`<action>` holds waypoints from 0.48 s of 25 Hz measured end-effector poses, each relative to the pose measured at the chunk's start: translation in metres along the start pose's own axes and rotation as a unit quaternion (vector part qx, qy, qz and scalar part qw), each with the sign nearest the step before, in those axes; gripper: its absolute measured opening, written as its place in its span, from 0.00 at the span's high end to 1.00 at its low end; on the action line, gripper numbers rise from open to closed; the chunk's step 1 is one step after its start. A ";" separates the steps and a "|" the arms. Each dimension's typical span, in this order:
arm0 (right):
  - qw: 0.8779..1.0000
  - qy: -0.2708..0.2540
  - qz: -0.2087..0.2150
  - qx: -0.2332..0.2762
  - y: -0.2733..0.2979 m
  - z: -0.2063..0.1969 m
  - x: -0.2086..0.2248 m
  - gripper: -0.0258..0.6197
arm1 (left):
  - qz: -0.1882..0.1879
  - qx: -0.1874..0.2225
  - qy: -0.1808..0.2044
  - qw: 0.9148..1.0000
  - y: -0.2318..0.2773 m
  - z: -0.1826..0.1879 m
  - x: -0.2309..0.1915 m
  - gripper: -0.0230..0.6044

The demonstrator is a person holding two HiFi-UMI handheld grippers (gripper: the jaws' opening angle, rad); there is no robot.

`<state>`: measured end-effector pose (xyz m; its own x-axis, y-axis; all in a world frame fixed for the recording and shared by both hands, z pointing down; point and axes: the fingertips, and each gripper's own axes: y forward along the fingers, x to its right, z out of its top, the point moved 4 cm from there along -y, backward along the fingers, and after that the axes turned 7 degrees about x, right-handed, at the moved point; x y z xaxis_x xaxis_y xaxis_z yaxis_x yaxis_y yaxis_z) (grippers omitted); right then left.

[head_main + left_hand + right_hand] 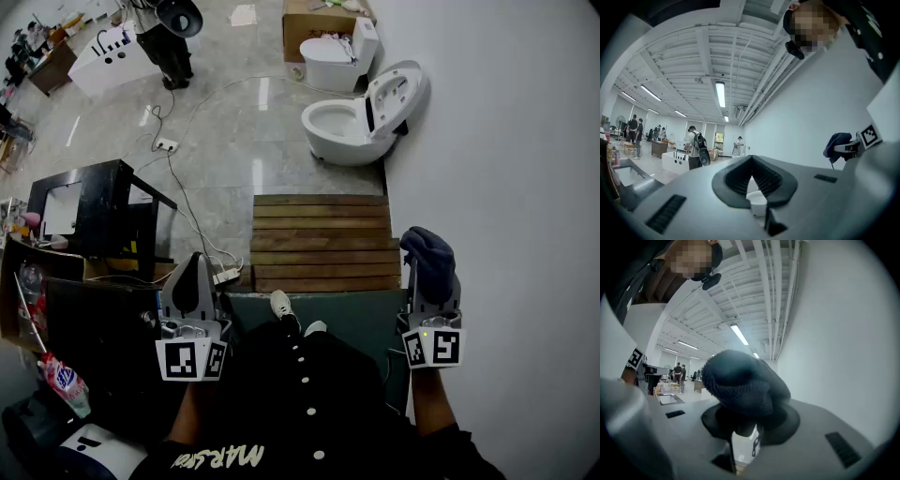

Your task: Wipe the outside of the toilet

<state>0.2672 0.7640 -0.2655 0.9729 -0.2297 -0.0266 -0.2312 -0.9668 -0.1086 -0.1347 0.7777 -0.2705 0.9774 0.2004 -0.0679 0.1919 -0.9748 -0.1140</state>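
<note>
In the head view, the toilet (pixel 349 127) stands far ahead against the right wall, with its lid up, beyond a wooden platform (pixel 323 242). Both grippers are well apart from it. The right gripper (pixel 430 281) carries a dark cloth (pixel 427 255).

In the left gripper view, the left gripper (pixel 751 161) has its jaws together, with nothing between them.

In the right gripper view, the jaws pinch the cloth (pixel 740 380), which bunches over the tips.

I think the person must first walk close. Then it is best to press a broad part of the cloth on the bowl's outside and wipe from the top downward, with a firm grip.
</note>
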 end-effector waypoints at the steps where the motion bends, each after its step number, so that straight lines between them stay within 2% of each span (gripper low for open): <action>1: 1.000 0.000 0.000 -0.001 0.001 0.000 0.001 0.82 | 0.000 -0.001 0.000 1.000 0.001 -0.001 0.001 0.95; 8: 1.000 -0.009 0.010 -0.001 0.003 -0.002 -0.001 0.82 | 0.000 -0.003 0.001 1.000 0.004 -0.002 0.001 0.95; 12: 1.000 0.027 0.003 0.016 0.006 0.000 0.005 0.81 | 0.005 -0.003 0.001 1.000 0.008 -0.005 -0.003 0.95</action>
<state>0.2706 0.7572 -0.2658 0.9701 -0.2414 0.0261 -0.2356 -0.9618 -0.1396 -0.1357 0.7688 -0.2664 0.9795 0.1898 -0.0681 0.1819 -0.9775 -0.1069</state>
